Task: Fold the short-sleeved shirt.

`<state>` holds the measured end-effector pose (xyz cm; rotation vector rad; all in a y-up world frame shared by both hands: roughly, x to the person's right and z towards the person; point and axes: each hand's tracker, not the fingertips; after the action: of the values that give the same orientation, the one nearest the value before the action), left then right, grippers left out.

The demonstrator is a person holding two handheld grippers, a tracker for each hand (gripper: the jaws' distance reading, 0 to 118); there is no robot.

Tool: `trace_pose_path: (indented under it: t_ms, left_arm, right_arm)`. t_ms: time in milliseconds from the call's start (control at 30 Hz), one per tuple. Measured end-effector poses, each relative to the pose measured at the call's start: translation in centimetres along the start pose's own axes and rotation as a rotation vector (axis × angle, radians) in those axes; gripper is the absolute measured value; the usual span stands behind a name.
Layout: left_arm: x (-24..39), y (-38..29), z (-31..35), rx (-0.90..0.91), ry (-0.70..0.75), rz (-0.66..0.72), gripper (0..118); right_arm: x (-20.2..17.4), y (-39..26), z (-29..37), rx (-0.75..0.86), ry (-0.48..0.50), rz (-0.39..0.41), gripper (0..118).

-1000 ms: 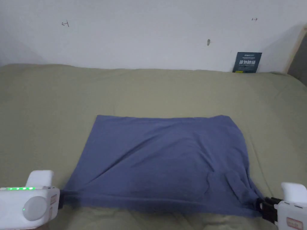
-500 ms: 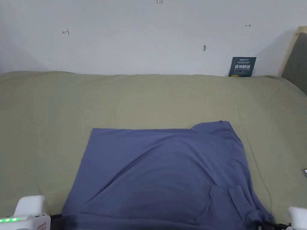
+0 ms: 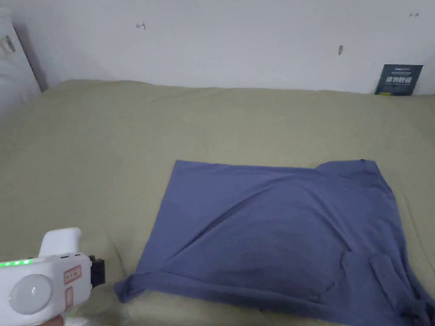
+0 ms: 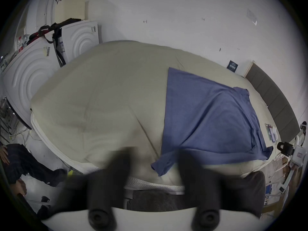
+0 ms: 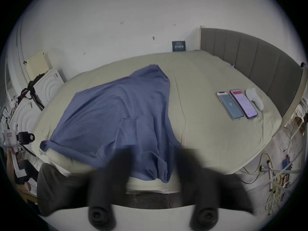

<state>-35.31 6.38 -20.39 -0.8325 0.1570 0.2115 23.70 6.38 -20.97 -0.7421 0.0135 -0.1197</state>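
A wide bed covered in a pale olive-green sheet carries everything. The blue short-sleeved cotton shirt lies spread and lightly creased toward the bed's near edge, its two near corners rumpled and draping over that edge. Two flat smartphones lie side by side near the bed's right edge, just beside a small white padded object, well apart from the shirt. The white left hand-held gripper hovers off the near edge, just beside the shirt's left near corner but apart from it, its dark jaws spread with nothing between them. The right hand-held gripper sits by the right near corner, jaws likewise parted and clamping no cloth.
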Motion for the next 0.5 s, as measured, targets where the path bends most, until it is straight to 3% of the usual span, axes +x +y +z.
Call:
trace_pose_path:
  t_ms: [167,200,233,267,400,433,467,500]
  left_arm:
    - [0.8,-0.3,-1.8,-0.095,-0.068,-0.002,0]
    - [0.8,-0.6,-2.1,-0.122,-0.094,-0.001,12]
    - [1.0,-0.8,-2.7,-0.151,-0.123,0.001,72]
    - [1.2,-1.2,-3.4,-0.201,-0.129,-0.002,118]
    - [2.3,3.7,-5.0,-0.21,-0.101,-0.037,115]
    - [2.5,0.2,-5.6,-0.182,-0.053,-0.056,115]
    - [2.7,0.2,-5.9,-0.189,-0.044,-0.076,110]
    - [3.1,0.5,-5.9,-0.188,-0.046,-0.088,89]
  right_arm:
    - [0.4,-0.4,-1.3,-0.057,0.012,0.029,0]
    - [0.7,-0.4,-1.5,-0.06,0.012,0.028,0]
    - [0.4,-0.7,-1.7,-0.064,0.016,0.036,0]
    - [0.6,-0.7,-1.8,-0.065,0.011,0.031,0]
    - [1.1,-0.8,-1.9,-0.069,-0.007,0.03,0]
    - [1.4,-0.8,-2.1,-0.08,-0.007,0.035,0]
    - [1.6,-0.8,-2.3,-0.085,-0.019,0.039,0]
    - [1.6,-1.0,-2.2,-0.085,-0.024,0.044,0]
